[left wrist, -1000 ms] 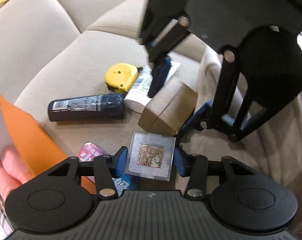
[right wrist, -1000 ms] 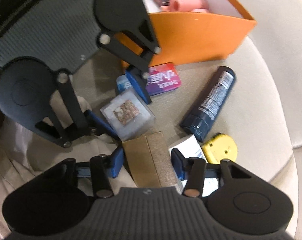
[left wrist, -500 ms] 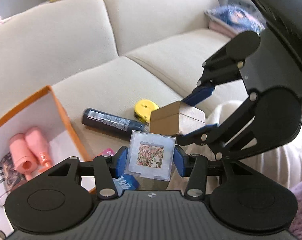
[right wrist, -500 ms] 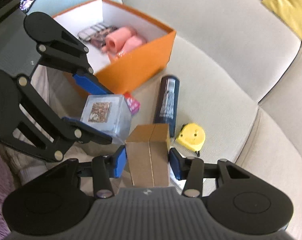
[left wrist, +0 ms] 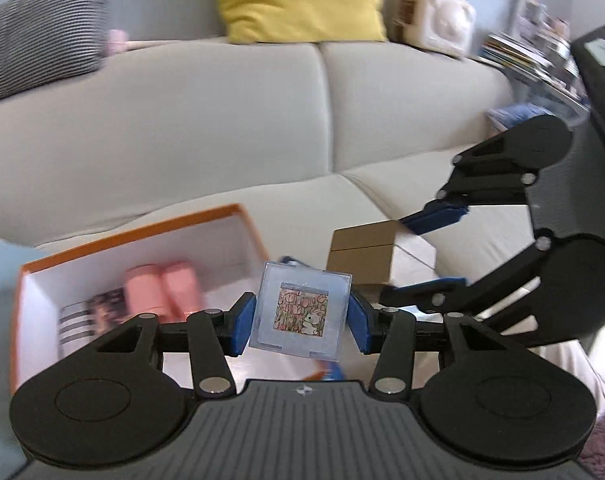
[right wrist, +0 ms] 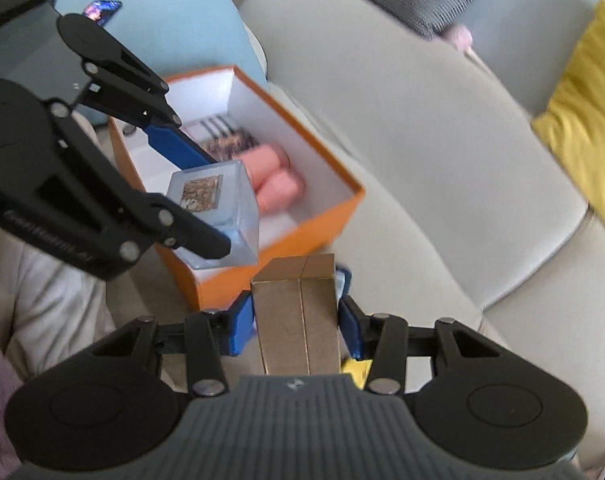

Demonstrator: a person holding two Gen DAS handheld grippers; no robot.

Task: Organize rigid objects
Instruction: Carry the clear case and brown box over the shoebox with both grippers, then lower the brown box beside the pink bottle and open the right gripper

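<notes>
Left wrist view: clear cube (left wrist: 301, 312) with a flower picture was clamped between the left gripper's (left wrist: 301, 322) blue pads, held in the air at 3 o'clock of the orange box (left wrist: 134, 229). Right gripper (right wrist: 297, 322) had just been closing and gripped a brown box (right wrist: 298, 312), at 2 o'clock from the cube. Pink tubes (left wrist: 162, 292) lay inside the orange box on the beige sofa (left wrist: 222, 120).

Orange box (right wrist: 326, 216) half open; pink rolls (right wrist: 276, 176) crowd its middle
</notes>
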